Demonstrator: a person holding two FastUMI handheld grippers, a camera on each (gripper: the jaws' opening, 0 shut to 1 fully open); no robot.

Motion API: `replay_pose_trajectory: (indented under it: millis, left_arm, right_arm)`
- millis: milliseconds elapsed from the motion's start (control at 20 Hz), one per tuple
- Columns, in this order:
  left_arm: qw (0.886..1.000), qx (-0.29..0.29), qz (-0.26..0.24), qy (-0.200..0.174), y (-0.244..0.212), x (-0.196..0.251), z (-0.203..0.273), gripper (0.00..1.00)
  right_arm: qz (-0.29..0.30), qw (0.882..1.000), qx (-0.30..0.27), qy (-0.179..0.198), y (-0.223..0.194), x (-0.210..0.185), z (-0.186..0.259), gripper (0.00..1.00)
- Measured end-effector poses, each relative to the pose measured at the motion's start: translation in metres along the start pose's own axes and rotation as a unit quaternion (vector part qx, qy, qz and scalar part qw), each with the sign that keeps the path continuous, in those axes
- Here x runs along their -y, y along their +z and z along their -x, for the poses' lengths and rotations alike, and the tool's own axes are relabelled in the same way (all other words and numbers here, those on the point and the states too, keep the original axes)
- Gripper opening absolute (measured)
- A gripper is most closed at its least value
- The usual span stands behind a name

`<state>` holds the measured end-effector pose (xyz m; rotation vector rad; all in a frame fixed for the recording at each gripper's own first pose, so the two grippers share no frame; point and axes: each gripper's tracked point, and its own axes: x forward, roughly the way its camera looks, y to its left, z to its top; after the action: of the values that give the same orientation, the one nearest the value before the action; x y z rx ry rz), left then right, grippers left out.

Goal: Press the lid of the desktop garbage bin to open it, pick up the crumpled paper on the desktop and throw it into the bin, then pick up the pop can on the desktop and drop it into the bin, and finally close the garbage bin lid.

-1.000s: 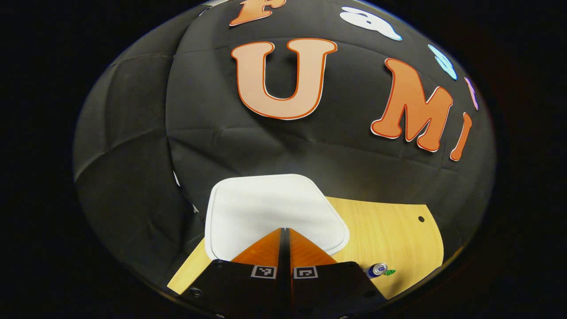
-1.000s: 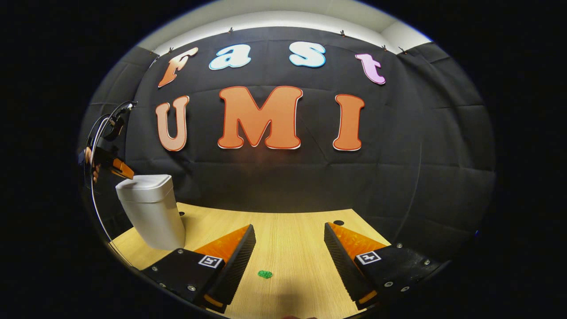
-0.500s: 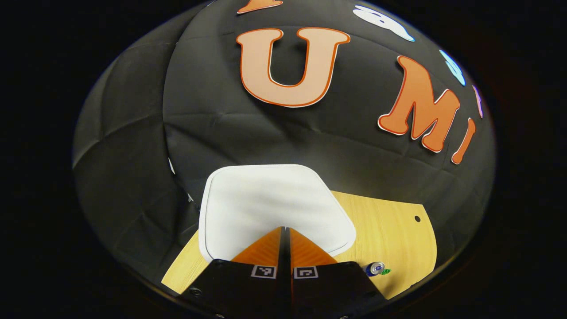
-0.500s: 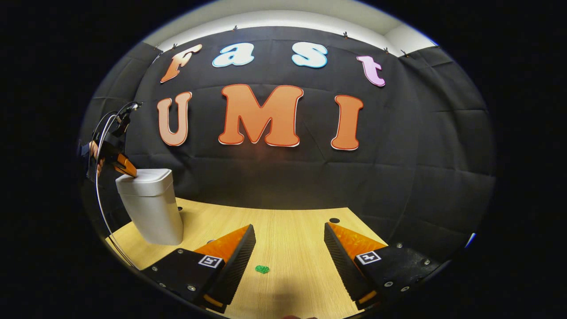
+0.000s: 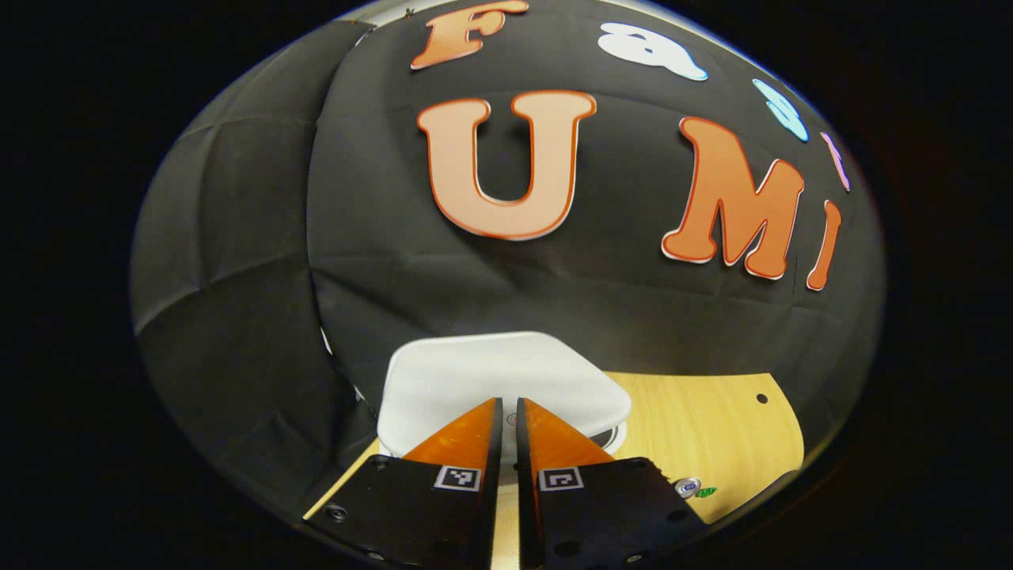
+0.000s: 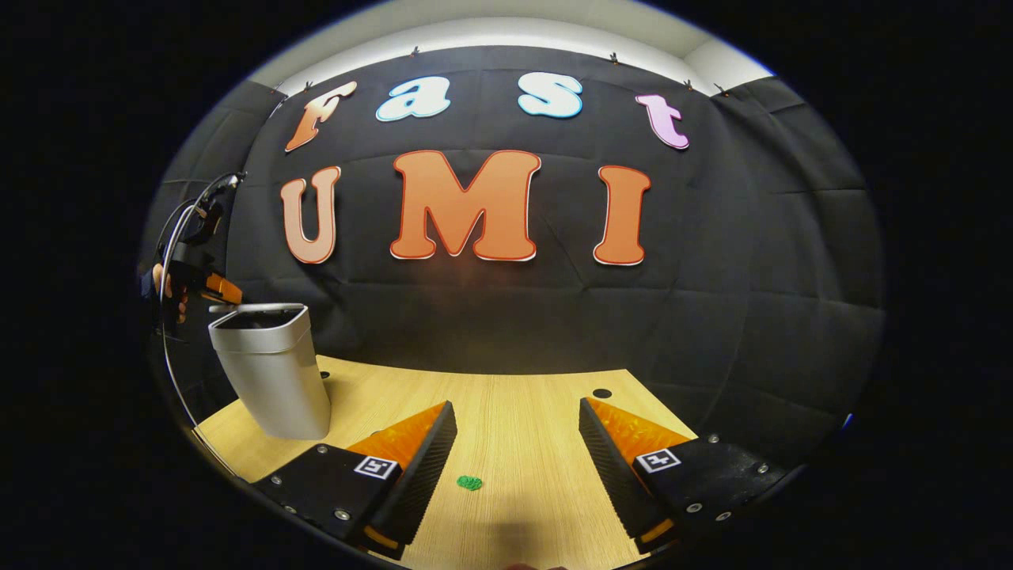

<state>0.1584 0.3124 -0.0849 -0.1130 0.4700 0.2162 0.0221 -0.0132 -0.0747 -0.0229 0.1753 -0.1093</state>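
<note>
In the left gripper view the left gripper (image 5: pixel 506 412) sat low in the centre of the frame, its 2 fingers drawn almost together with just a thin slit between them and nothing caught there. Right behind the tips, the white lid (image 5: pixel 506 380) of the garbage bin was tilted up off the rim, a dark gap showing under its right edge. At the lower right of that view the pop can (image 5: pixel 687 485) lay on the wooden desktop (image 5: pixel 712 419), with a small green scrap (image 5: pixel 706 492) just beside it. Over in the right gripper view, the right gripper (image 6: pixel 514 451) spread across the bottom of the frame, fingers wide apart and gripping nothing, the green scrap (image 6: pixel 469 482) on the desktop (image 6: pixel 514 412) low between them. At the left of that frame stood the garbage bin (image 6: pixel 273 372), its mouth showing dark beneath the raised lid (image 6: pixel 253 307), and the left gripper (image 6: pixel 221 289) hung just above the bin's top left edge, held by a hand (image 6: pixel 162 289) at the far left; whether it touched the lid, I could not tell.
</note>
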Motion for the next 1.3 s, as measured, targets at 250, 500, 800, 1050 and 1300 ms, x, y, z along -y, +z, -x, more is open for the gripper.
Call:
replay_pose_trajectory:
  millis: [250,500,800,1050,1300]
  left_arm:
    - [0.996,0.090,-0.019,0.010,0.038,0.010,0.037,0.45]
    - [0.988,0.151,0.000,-0.005,0.048,0.034,0.090,0.93]
    - [0.976,0.219,0.008,0.002,0.050,0.062,0.158,0.97]
    - [0.969,0.245,0.032,-0.006,0.039,0.093,0.208,0.96]
    - [0.973,0.228,0.027,-0.019,0.034,0.112,0.222,0.95]
  right_arm:
    - [0.000,1.000,0.001,0.017,-0.001,-0.008,-0.004,0.93]
    - [-0.002,0.999,-0.007,0.039,-0.010,-0.015,-0.010,0.93]
    - [0.007,0.998,-0.012,0.064,-0.036,-0.027,-0.034,0.94]
    - [0.013,0.994,-0.059,0.087,-0.096,-0.046,-0.063,0.94]
    - [0.017,0.984,-0.142,0.104,-0.177,-0.063,-0.096,0.94]
